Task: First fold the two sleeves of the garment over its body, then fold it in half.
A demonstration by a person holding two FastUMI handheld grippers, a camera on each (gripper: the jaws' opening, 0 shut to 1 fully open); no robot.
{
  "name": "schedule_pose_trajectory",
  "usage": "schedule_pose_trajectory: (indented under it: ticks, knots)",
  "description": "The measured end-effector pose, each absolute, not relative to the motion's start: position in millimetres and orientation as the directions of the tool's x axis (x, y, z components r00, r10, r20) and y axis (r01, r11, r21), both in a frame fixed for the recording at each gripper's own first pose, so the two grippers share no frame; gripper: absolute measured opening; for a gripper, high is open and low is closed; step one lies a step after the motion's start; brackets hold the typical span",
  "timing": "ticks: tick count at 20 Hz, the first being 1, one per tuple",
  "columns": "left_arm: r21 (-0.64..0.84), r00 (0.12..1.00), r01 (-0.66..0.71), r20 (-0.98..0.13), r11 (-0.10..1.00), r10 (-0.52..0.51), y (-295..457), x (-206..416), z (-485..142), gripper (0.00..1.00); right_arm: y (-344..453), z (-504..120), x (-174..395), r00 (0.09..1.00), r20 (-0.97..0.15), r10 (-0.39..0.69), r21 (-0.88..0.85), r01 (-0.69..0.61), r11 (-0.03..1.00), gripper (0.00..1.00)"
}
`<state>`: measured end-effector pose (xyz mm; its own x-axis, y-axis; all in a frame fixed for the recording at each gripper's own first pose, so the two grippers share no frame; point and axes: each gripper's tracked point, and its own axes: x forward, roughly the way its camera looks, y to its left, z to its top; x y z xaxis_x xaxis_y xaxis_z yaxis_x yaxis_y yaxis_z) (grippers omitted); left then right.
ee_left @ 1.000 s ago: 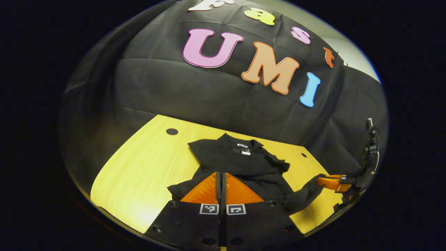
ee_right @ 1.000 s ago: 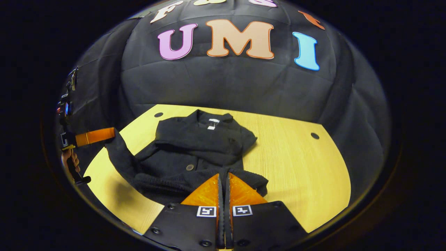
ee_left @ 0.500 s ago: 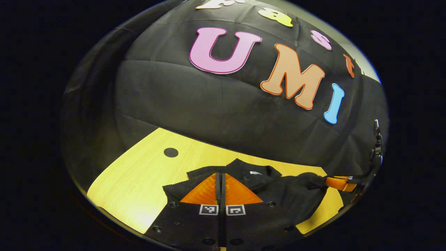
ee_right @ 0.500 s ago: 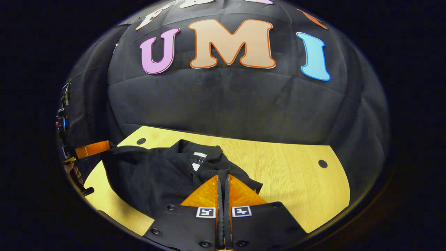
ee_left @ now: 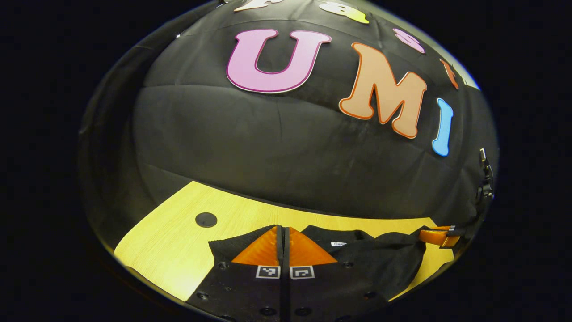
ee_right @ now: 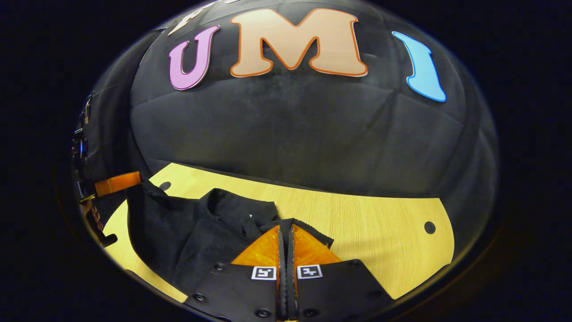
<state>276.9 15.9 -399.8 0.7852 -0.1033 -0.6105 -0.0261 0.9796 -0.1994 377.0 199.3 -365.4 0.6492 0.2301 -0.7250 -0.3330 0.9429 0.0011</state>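
The black garment [ee_left: 380, 264] lies on the yellow wooden table [ee_left: 178, 250], its near edge lifted and carried over toward the collar. My left gripper [ee_left: 282, 232] is shut on one corner of that edge. In the right gripper view my right gripper [ee_right: 286, 230] is shut on the other corner, and the garment [ee_right: 196, 241] stretches left to the left gripper [ee_right: 117, 183]. The right gripper [ee_left: 435, 236] appears at the far right of the left gripper view, holding the cloth. A white neck label [ee_left: 338, 244] peeks out just beyond the raised edge.
The table [ee_right: 380, 241] runs bare to the right of the garment and ends at the black cloth wall close ahead. Round dark holes [ee_left: 206, 219] [ee_right: 429, 227] mark its far corners. A hand [ee_right: 91, 210] holds the left gripper's handle.
Both grippers have carried the garment's near edge forward over the body to the collar. The sleeves and buttons are now covered, and the wall has come closer.
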Motion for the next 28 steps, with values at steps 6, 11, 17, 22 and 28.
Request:
schedule_pose_trajectory:
  ticks: [6, 11, 17, 22, 28]
  knots:
    - [-0.12, 0.764, -0.047, -0.643, 0.992, -0.041, 21.3, 284.4, -428.3, 0.0, 196.6, -387.8, 385.0, 0.621, -0.746, 0.242, 0.019, -0.343, 0.939, 0.02]
    - [-0.067, 0.767, -0.096, -0.641, 0.993, 0.031, 33.3, 286.8, -431.6, 0.06, 189.0, -375.0, 392.1, 0.642, -0.725, 0.248, 0.005, -0.355, 0.935, 0.19]
    - [-0.034, 0.787, -0.106, -0.614, 0.994, 0.063, 40.5, 286.6, -408.5, 0.94, 177.0, -349.1, 390.1, 0.682, -0.696, 0.225, -0.051, -0.359, 0.932, 1.0]
    - [-0.075, 0.822, -0.114, -0.567, 0.991, 0.052, 38.1, 271.8, -364.4, 0.95, 174.3, -302.3, 366.7, 0.74, -0.631, 0.231, -0.069, -0.35, 0.934, 1.0]
    - [-0.055, 0.871, -0.104, -0.487, 0.993, 0.064, 42.2, 220.7, -291.7, 0.95, 161.6, -229.9, 297.7, 0.835, -0.507, 0.212, -0.07, -0.285, 0.956, 1.0]
